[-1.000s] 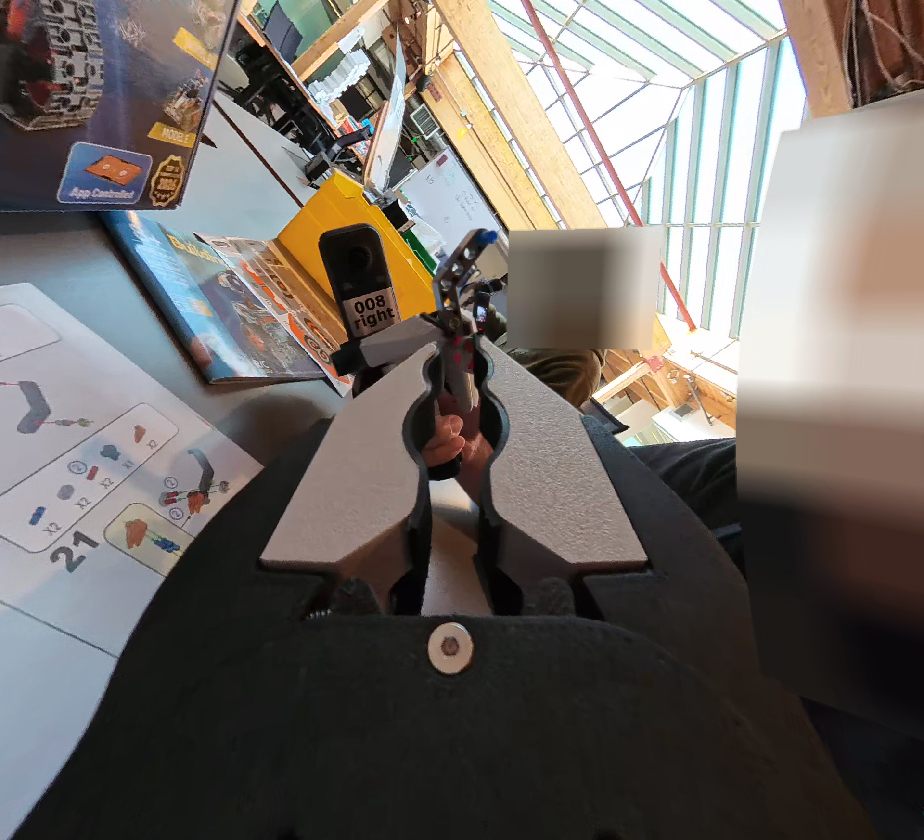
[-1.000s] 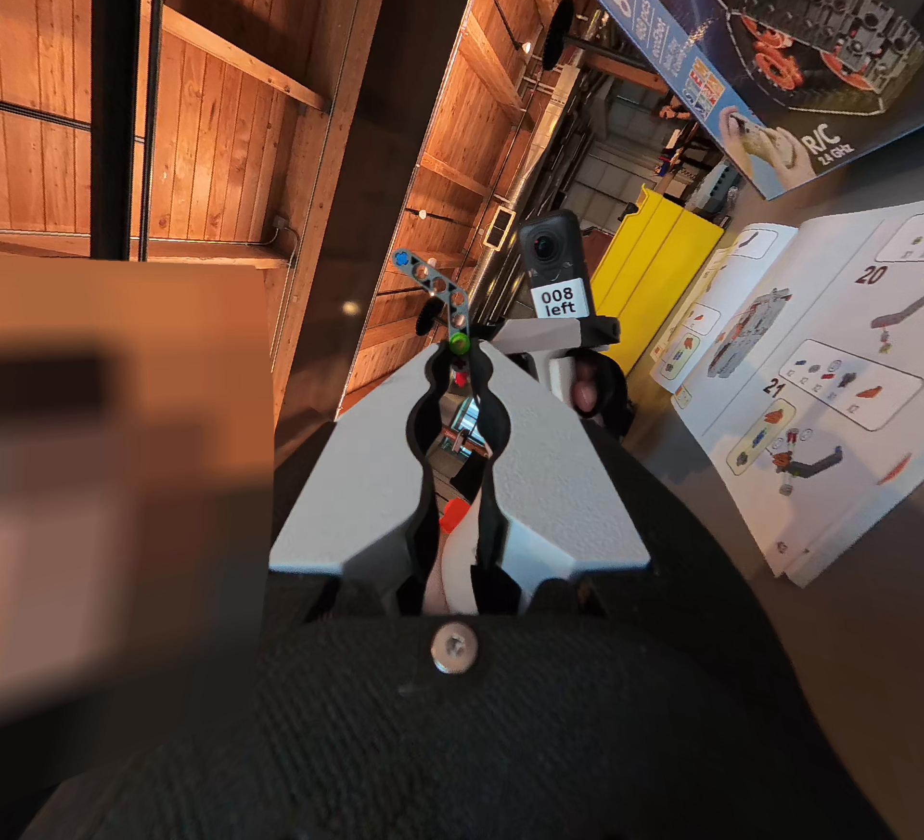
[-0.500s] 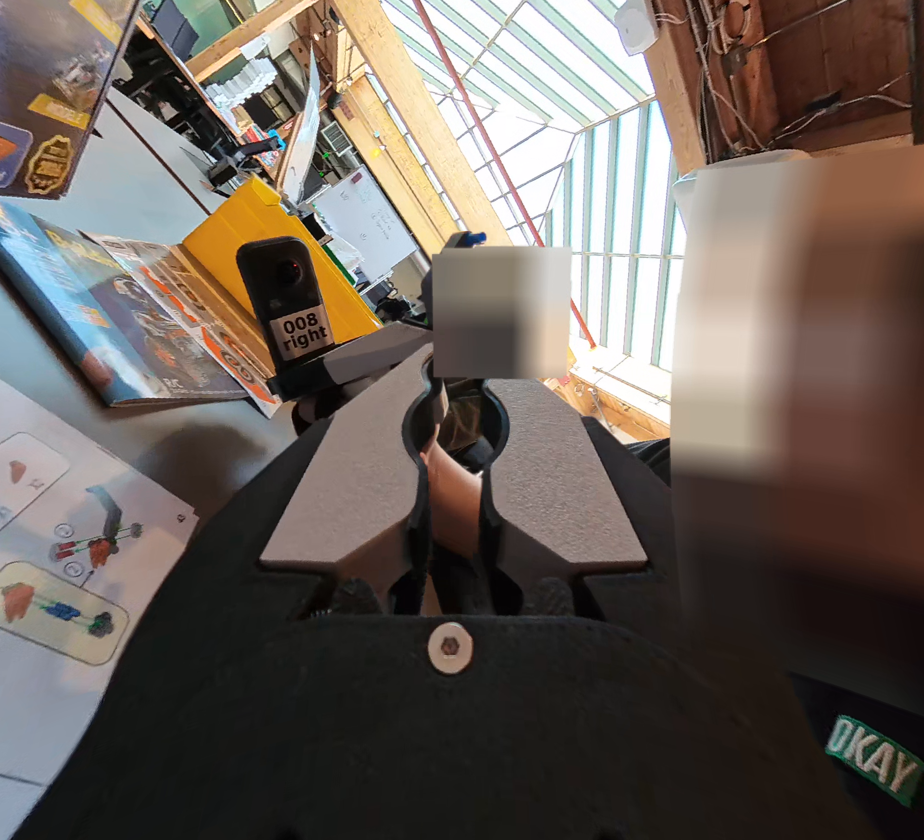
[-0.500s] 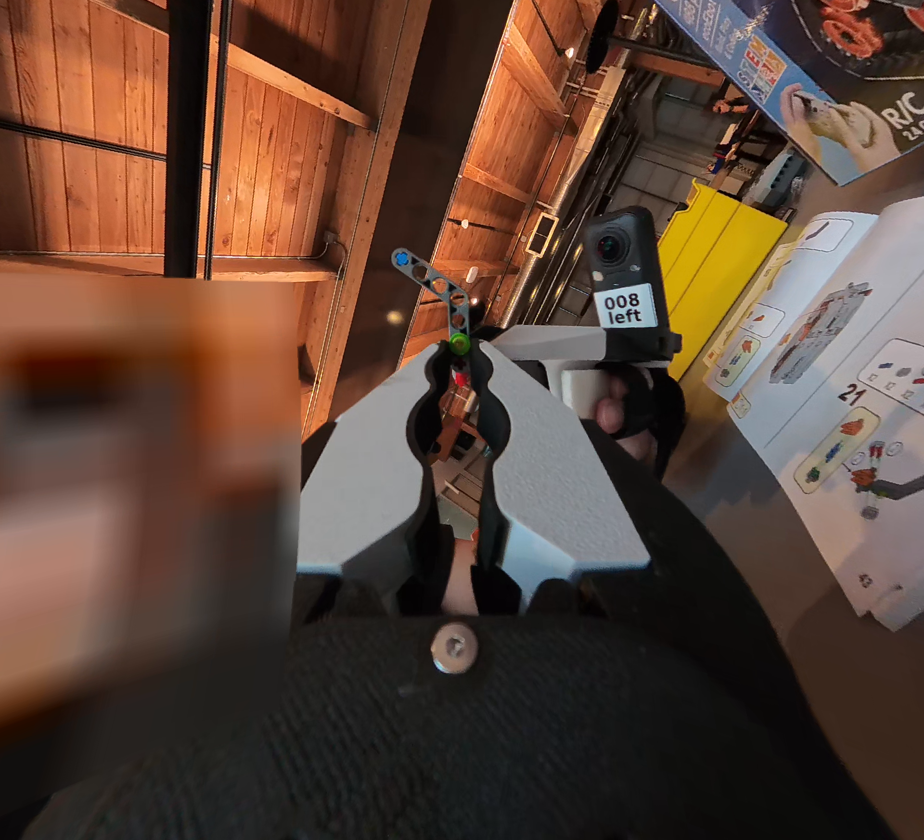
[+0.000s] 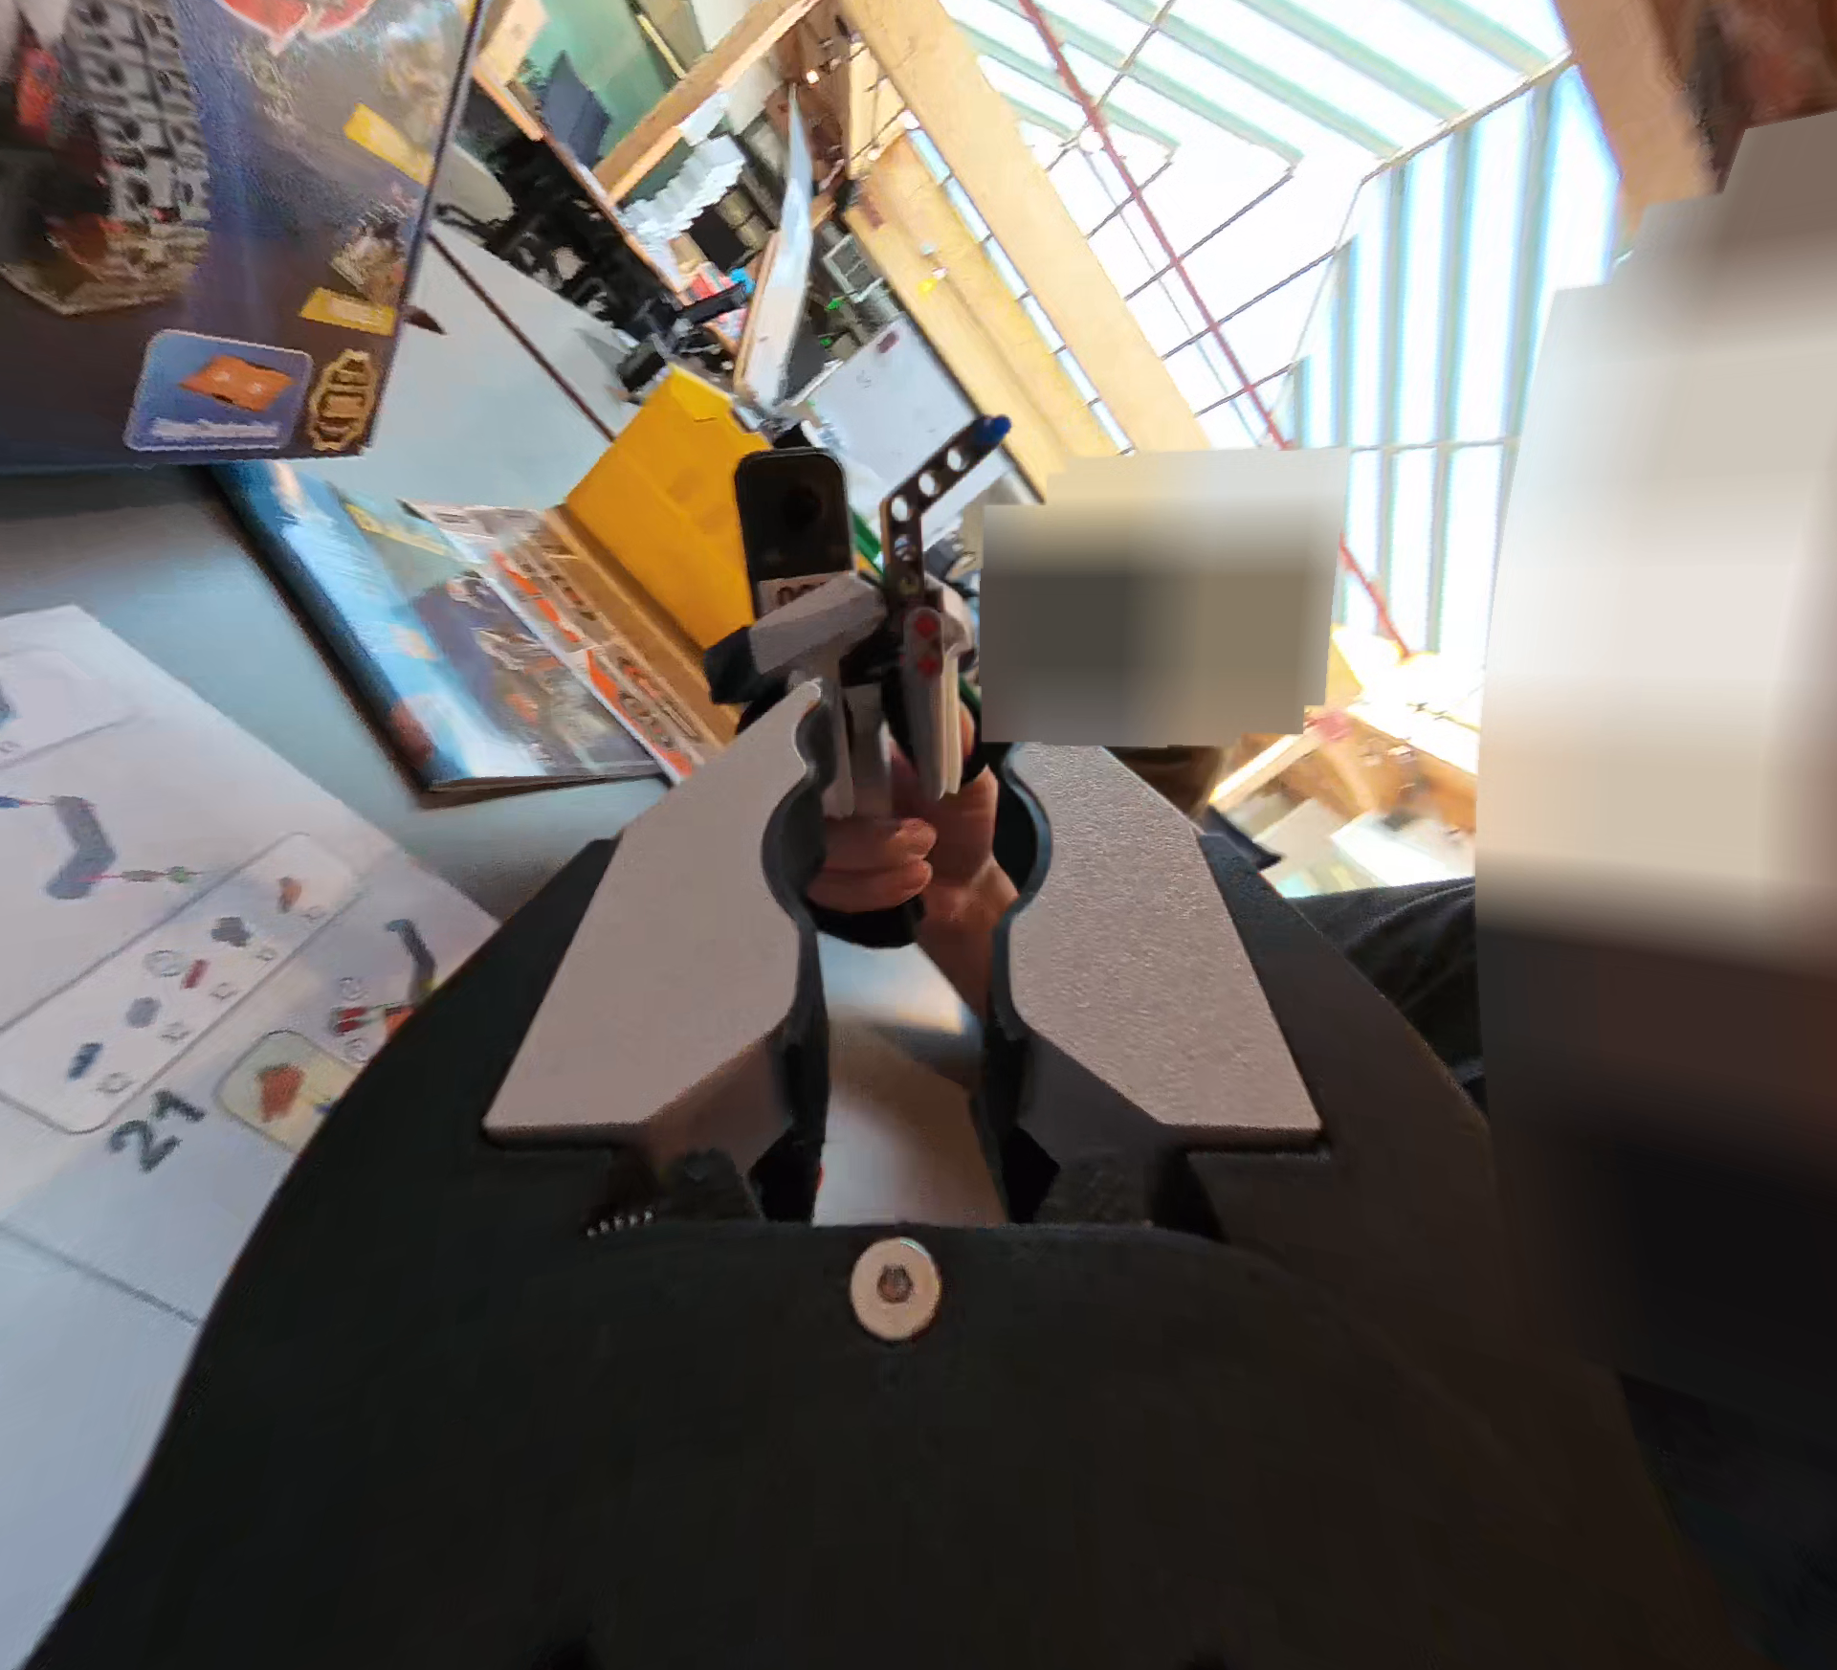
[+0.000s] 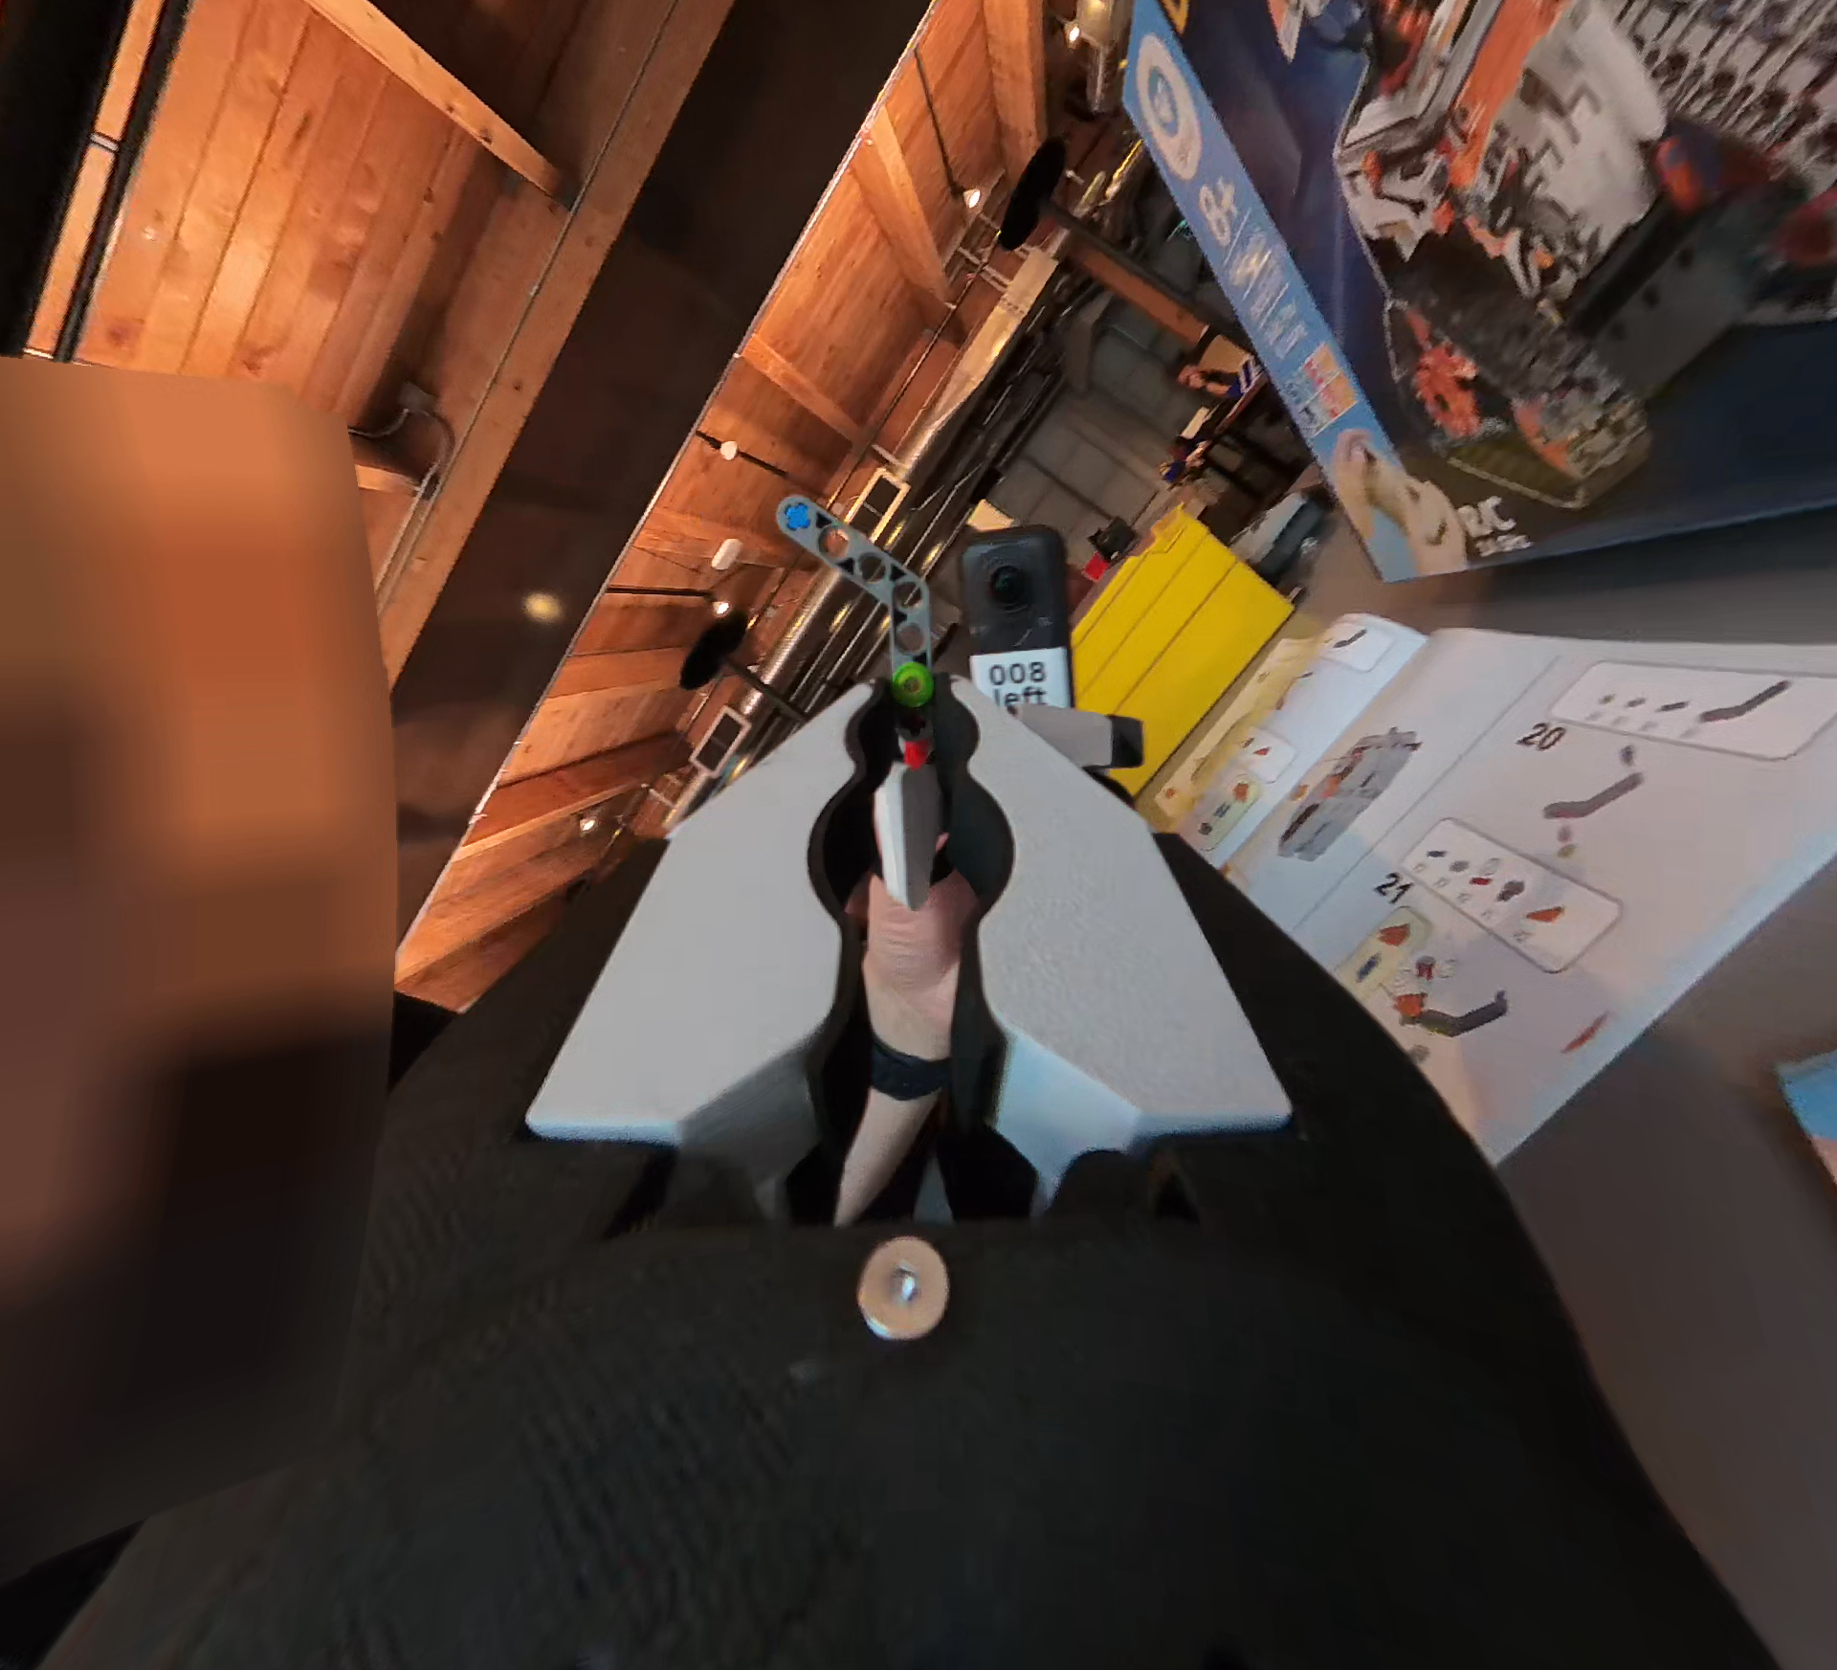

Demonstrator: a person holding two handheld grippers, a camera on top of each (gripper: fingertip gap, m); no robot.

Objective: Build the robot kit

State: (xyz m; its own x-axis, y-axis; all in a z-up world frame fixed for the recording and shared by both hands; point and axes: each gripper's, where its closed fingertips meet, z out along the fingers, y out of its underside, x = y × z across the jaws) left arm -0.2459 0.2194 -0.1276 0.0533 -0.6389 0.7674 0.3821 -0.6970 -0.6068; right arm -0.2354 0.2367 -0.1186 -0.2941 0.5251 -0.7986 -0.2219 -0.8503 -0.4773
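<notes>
My right gripper (image 6: 912, 698) is shut on the lower end of a bent grey beam (image 6: 865, 563), held up in the air. The beam has a green pin (image 6: 912, 683) at the jaws, a red piece just below, and a blue pin (image 6: 795, 517) at its far end. My left gripper (image 5: 910, 727) is open and empty, its jaws wide apart and facing the right gripper (image 5: 895, 628). The beam also shows in the left wrist view (image 5: 919, 509), just beyond my left fingertips. A person's hand (image 5: 895, 867) shows through the gap.
An open instruction booklet (image 5: 149, 926) lies on the grey table (image 5: 149, 548); it also shows in the right wrist view (image 6: 1491, 827). A large blue toy box (image 6: 1491, 181) stands behind it. More booklets (image 5: 447, 628) and a yellow bin (image 5: 656, 499) are farther back.
My left gripper has opened; its jaws were nearly shut at the beam before. The right gripper still grips the beam. Both grippers have shifted and tilted.
</notes>
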